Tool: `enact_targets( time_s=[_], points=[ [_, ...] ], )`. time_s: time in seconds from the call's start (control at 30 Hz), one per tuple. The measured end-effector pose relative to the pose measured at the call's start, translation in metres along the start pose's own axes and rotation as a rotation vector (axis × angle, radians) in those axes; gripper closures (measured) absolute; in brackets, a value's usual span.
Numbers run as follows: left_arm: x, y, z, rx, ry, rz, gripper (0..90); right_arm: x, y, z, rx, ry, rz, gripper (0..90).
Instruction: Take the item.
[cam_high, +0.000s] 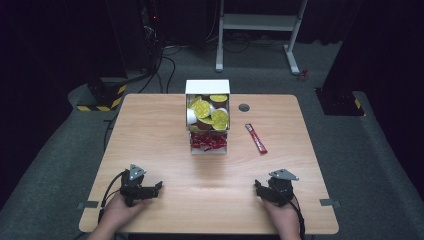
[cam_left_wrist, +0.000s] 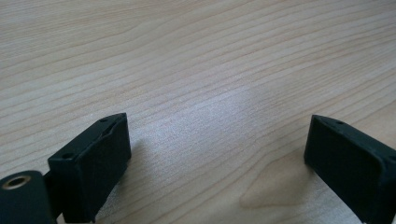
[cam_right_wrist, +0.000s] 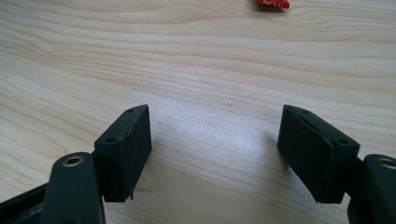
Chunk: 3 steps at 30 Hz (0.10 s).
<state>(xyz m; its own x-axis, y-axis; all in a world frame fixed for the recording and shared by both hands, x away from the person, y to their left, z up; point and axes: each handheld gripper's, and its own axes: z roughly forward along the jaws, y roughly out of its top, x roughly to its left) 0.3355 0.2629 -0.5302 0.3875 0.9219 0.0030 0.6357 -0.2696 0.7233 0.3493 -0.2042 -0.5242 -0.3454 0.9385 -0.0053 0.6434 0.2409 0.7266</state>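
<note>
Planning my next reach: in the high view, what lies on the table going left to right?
left hand-held gripper → white box of yellow-lidded cups and red packets → red sachet → right hand-held gripper

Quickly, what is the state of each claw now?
Left claw: open, holding nothing.
Right claw: open, holding nothing.

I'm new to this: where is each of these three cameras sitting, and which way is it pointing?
High view: above the person's side, looking forward and down on the wooden table, white box, both hands and each hand-held gripper, left and right.
Left gripper view: rides the left hand-held gripper, facing bare tabletop between open jaws.
Right gripper view: rides the right hand-held gripper, jaws open, facing tabletop.
Shared: the red packet shows in the high and right gripper views.
</note>
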Motion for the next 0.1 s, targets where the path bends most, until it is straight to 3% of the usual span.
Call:
enact_targets(
  time_s=[0.1],
  points=[
    [-0.0001,0.0000,0.0000,0.000,0.001,0.000,7.6,0.0022,-0.0002,-0.0004,0.006,-0.003,0.002,25.0]
  ],
)
